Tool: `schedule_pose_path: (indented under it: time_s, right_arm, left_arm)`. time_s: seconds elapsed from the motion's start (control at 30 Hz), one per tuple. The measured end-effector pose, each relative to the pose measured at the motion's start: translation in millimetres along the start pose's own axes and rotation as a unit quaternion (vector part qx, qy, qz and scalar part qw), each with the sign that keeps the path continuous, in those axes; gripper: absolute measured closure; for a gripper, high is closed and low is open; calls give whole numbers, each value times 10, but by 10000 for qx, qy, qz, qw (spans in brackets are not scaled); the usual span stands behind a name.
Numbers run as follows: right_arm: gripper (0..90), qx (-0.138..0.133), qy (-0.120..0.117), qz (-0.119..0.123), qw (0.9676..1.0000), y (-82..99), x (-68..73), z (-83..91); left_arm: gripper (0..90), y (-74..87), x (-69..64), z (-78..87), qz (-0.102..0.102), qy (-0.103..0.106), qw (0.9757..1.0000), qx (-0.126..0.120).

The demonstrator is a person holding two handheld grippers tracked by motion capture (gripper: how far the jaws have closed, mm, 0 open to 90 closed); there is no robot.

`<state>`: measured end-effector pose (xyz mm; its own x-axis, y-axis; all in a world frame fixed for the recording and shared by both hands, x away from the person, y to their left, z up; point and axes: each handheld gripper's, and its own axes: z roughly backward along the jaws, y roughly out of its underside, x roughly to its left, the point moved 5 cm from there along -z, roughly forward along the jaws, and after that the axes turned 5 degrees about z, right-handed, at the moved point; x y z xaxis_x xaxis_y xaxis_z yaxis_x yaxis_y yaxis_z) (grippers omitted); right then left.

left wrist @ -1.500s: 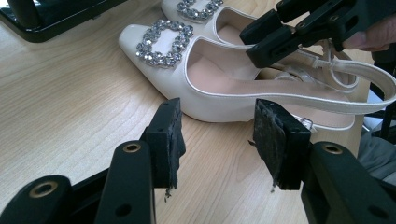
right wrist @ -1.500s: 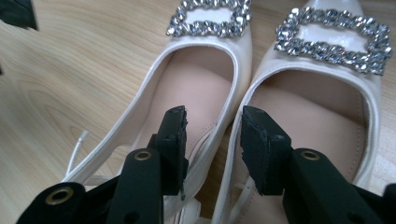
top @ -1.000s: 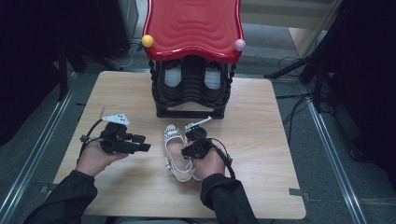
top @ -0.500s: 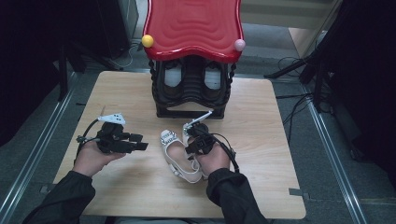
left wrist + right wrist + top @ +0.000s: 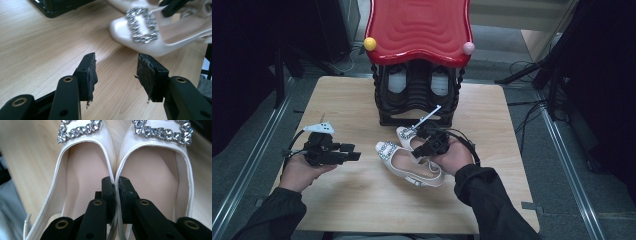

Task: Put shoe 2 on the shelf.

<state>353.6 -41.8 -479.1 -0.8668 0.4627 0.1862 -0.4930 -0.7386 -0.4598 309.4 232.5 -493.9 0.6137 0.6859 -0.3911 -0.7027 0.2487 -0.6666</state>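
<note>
Pair of cream shoes (image 5: pixel 412 162) with rhinestone buckles, lying side by side on the wooden bench (image 5: pixel 362 205), just in front of the black shoe rack (image 5: pixel 416 100). In the high view we see the toes aimed up-left, toward the rack's base, heels toward the person.

Right gripper (image 5: pixel 116 185): we see its two black fingers (image 5: pixel 108 195) dipping into the shoes, one inside each, pinching the two touching inner side walls together. The jaws have just been closing, and the paired walls sit between them now. In the high view the right gripper (image 5: pixel 432 142) is over the shoes' middle, the right hand (image 5: pixel 452 157) behind it, dark sleeve (image 5: pixel 492 200) coming in from the bottom edge, cable looping beside the hand.

Left gripper (image 5: pixel 116 75): fingers (image 5: pixel 87 75) spread apart, nothing between them, bare bench wood under the gap. In its view the nearer shoe's toe and buckle (image 5: pixel 141 26) sit just ahead of the right-hand finger, not touching. In the high view the left gripper (image 5: pixel 354 154) points right toward the shoes, near them but apart, held by the left hand (image 5: pixel 304 170), with a grey three-cornered plate on top.

Farther out: the rack has a glossy red wavy top (image 5: pixel 419 27), a yellow ball (image 5: pixel 370 43) at its left corner, a pink ball (image 5: pixel 468 48) at its right. White shoes (image 5: pixel 397 80) are stored inside the rack, partly hidden.
</note>
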Motion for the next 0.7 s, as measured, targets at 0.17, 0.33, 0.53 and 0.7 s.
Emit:
schedule_pose_path:
  time_s: [0.17,0.33,0.53,0.7]
  right_arm:
    - [859,42,-262,431,9987,-117,30,208]
    - [858,157,-438,932,9946,-219,88,390]
    - [859,83,-680,1042,9922,-314,184,598]
    - [859,-143,-695,1117,9912,-380,239,796]
  left_arm:
    - [497,41,40,52,50,-65,10000,-36]
    - [497,82,65,96,136,-78,9998,-76]
    - [497,119,95,147,211,-116,9997,-101]
    - [497,137,105,172,235,-142,9995,-135]
